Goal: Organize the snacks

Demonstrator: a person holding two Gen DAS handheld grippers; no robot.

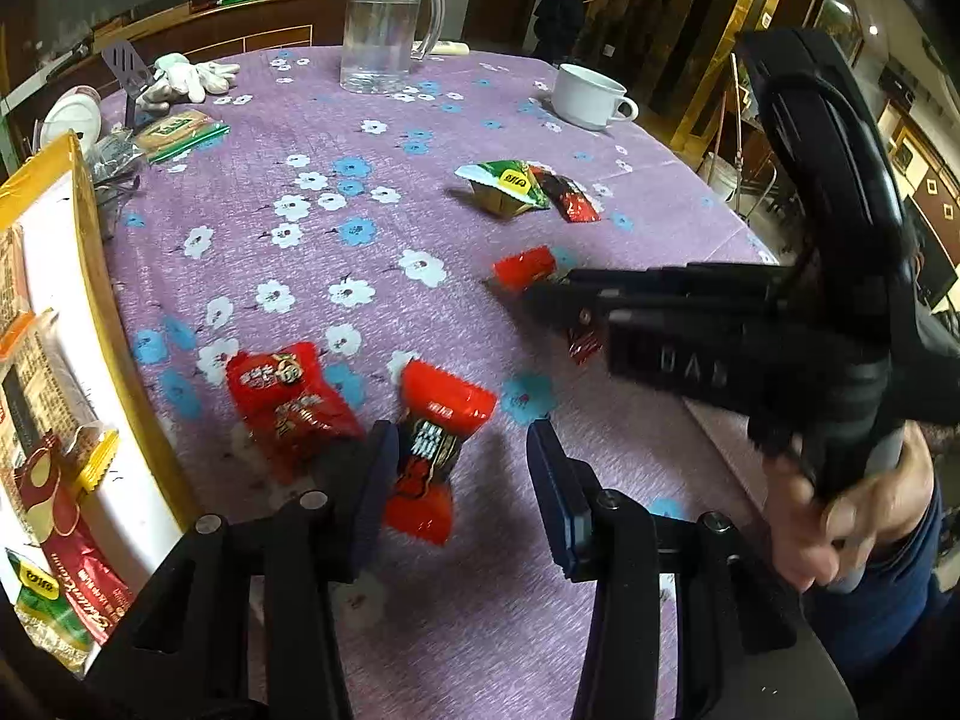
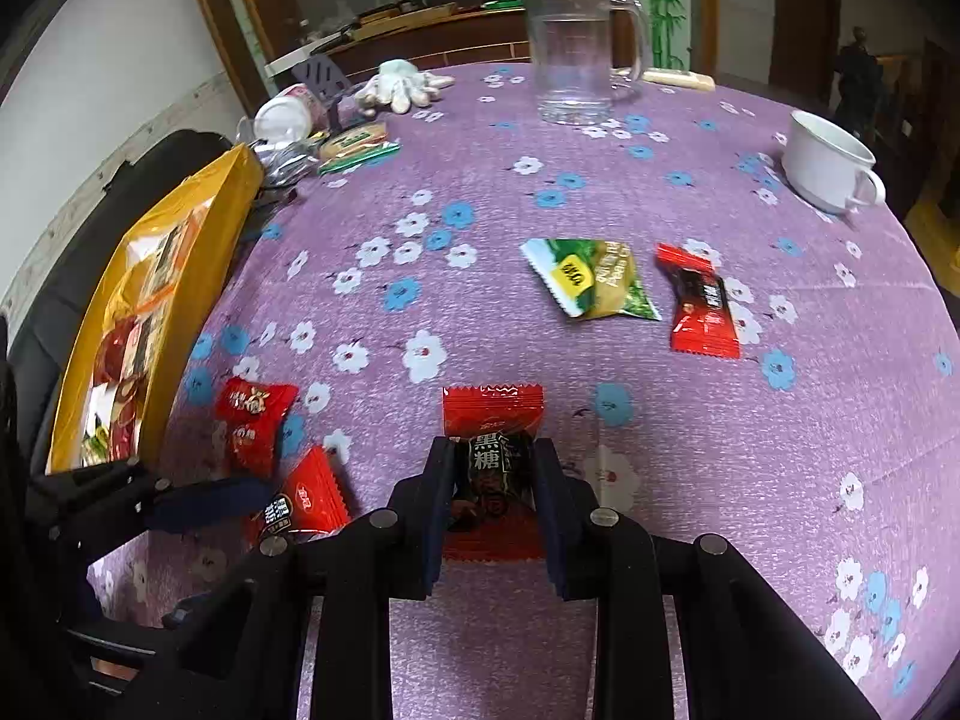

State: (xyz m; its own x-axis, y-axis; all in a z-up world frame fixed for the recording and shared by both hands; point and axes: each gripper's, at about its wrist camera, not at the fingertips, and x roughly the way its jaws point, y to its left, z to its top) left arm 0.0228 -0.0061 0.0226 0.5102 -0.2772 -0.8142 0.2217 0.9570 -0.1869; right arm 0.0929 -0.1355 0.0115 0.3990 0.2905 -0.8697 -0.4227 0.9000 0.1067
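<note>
My left gripper [image 1: 459,468] is open just above the purple cloth, its jaws either side of a red and black candy packet [image 1: 433,450], which also shows in the right wrist view [image 2: 303,504]. A second red packet [image 1: 285,399] lies just left of it. My right gripper [image 2: 493,498] is shut on another red and black candy packet [image 2: 493,462]; it shows in the left wrist view [image 1: 543,288] with the packet's red end [image 1: 523,267] sticking out. A green packet [image 2: 591,285] and a red one [image 2: 699,309] lie farther back. A yellow-rimmed box [image 1: 99,276] with several snacks stands at the left.
A glass mug [image 1: 387,30] and a white cup [image 1: 588,96] stand at the far side of the table. White gloves [image 1: 192,78], a spatula [image 1: 126,69], a tipped white cup [image 1: 72,114] and a green biscuit pack [image 1: 180,132] lie at the far left.
</note>
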